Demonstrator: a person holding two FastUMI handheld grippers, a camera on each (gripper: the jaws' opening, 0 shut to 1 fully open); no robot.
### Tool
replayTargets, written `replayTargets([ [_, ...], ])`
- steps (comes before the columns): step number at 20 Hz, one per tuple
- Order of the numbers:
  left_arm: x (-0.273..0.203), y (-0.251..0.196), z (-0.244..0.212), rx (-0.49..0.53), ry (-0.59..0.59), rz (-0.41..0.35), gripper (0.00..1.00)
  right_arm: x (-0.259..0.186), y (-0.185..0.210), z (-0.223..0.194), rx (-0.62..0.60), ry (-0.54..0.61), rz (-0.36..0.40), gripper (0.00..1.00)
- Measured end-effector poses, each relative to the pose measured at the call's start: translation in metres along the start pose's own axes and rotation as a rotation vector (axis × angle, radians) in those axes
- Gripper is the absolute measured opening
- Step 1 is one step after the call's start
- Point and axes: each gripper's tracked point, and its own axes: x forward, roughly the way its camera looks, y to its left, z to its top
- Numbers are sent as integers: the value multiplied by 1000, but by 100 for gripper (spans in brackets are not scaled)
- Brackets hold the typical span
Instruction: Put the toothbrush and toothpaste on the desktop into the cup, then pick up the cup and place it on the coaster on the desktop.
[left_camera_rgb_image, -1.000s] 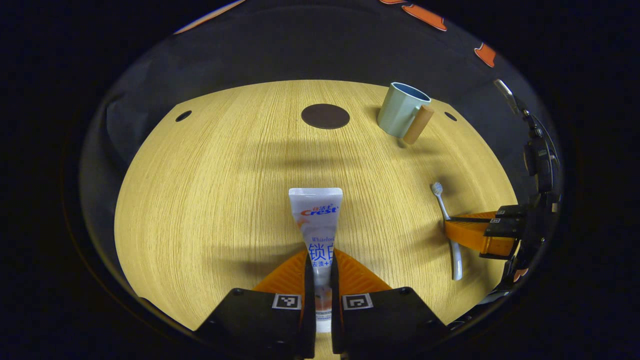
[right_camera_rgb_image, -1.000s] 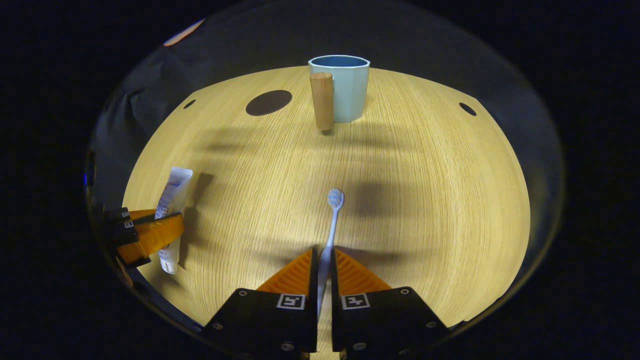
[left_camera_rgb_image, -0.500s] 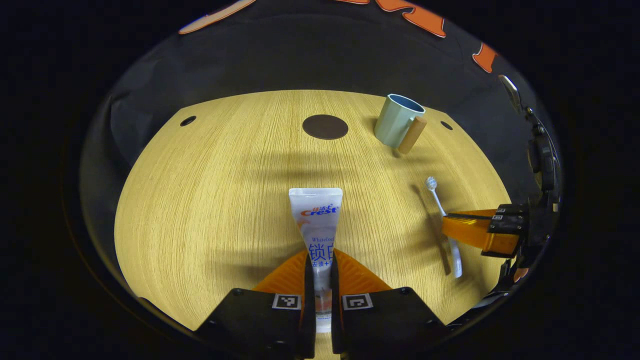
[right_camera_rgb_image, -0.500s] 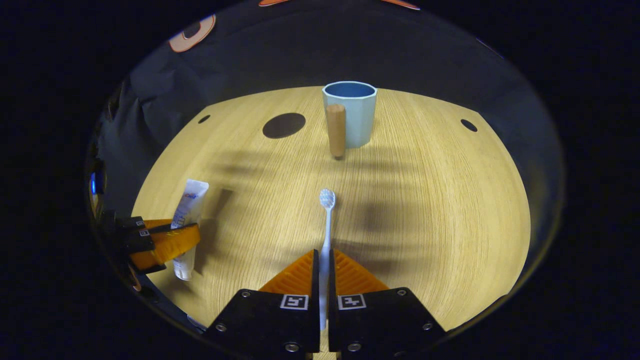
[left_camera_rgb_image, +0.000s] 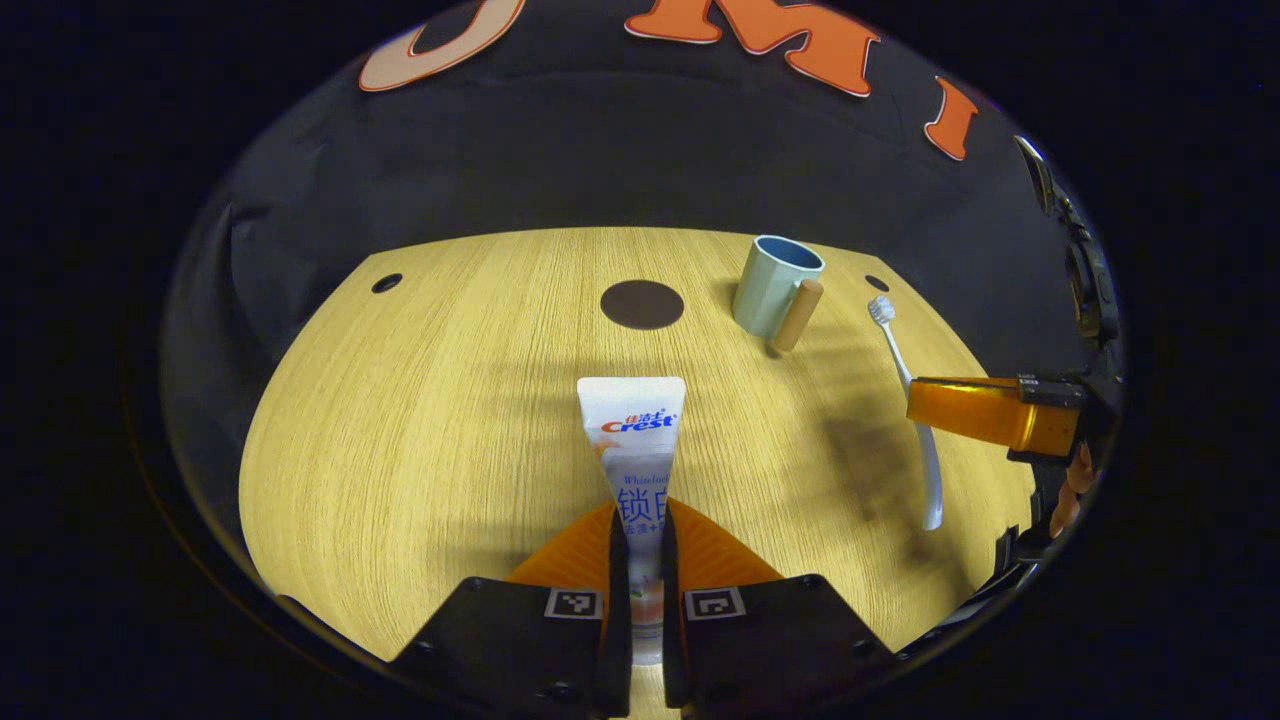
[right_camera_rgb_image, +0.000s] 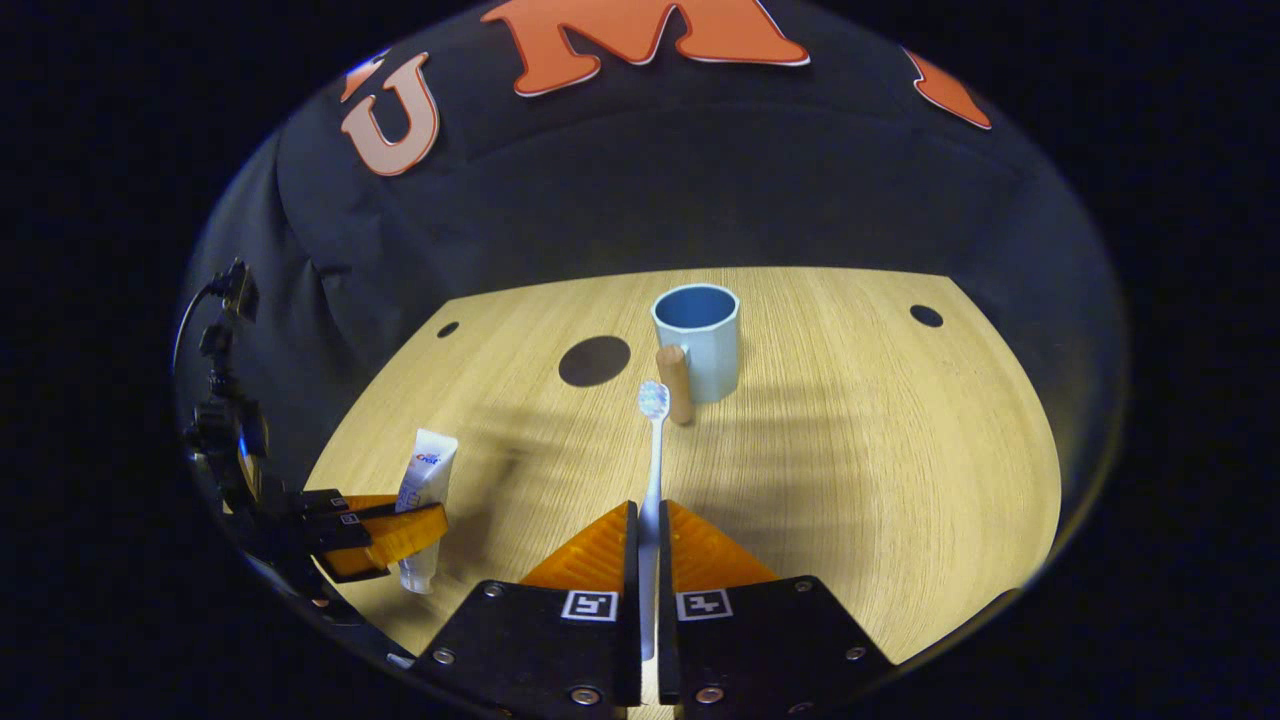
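My left gripper (left_camera_rgb_image: 637, 560) was closed tight on toothpaste (left_camera_rgb_image: 636, 455), both fingers pressing tube's lower end, flat crimped end pointing away from me above desktop (left_camera_rgb_image: 400, 420). My right gripper (right_camera_rgb_image: 647, 545) was clamped on toothbrush (right_camera_rgb_image: 652, 450) handle, bristled head forward, toward cup (right_camera_rgb_image: 698, 342). Cup stood upright at far side of desktop, wooden handle (right_camera_rgb_image: 678, 384) facing me, nothing visible inside. Dark round coaster (right_camera_rgb_image: 594, 360) lay just left of cup, bare.
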Motion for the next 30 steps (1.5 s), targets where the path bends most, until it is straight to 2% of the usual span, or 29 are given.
replayTargets([
  [5,-67,10,27,-2,-51,12,16,-11,-3,47,-16,-161,32,7],
  [8,-33,10,26,-7,-70,7,16,-15,-5,74,-38,-270,29,7],
  [13,-12,15,31,-18,-95,10,16,-9,-14,112,-57,-433,35,7],
  [17,-8,17,32,-20,-100,7,16,3,-28,133,-85,-527,3,7],
  [21,-10,15,31,-24,-110,11,16,9,-34,153,-32,-599,47,7],
  [30,-6,15,28,-36,-122,26,16,24,-36,202,-83,-817,73,7],
])
